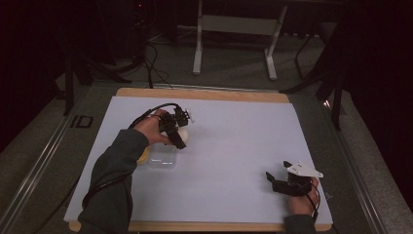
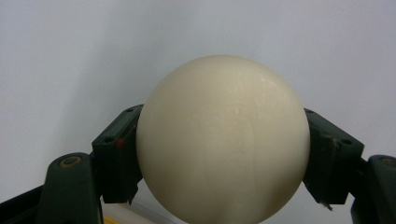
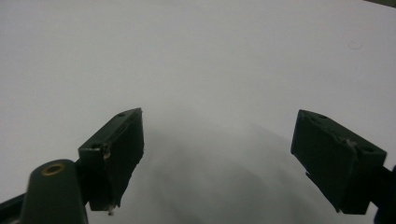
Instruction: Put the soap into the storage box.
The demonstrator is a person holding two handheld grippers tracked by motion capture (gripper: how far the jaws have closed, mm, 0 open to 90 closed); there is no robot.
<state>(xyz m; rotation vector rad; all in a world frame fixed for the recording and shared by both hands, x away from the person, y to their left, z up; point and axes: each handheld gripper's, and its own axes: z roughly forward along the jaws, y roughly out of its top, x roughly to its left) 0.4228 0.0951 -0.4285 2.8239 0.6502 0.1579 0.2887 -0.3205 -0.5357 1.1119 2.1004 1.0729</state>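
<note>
A cream-white ball [image 2: 223, 140] is clamped between both black jaws of my left gripper [image 2: 223, 158], which presses on its two sides. From above, the left gripper [image 1: 181, 136] holds the ball [image 1: 183, 132] over the left middle of the white sheet [image 1: 234, 131], just beyond a clear plastic tray [image 1: 161, 160]. My right gripper [image 1: 273, 181] rests near the sheet's front right corner, a hand behind it. Its jaws [image 3: 219, 158] stand wide apart over bare white sheet with nothing between them.
A yellowish object [image 1: 143, 157] lies at the clear tray's left edge, partly hidden by the left sleeve. The wooden table edge [image 1: 204, 92] borders the sheet at the back. A white metal stand [image 1: 234, 29] and cables are on the floor beyond.
</note>
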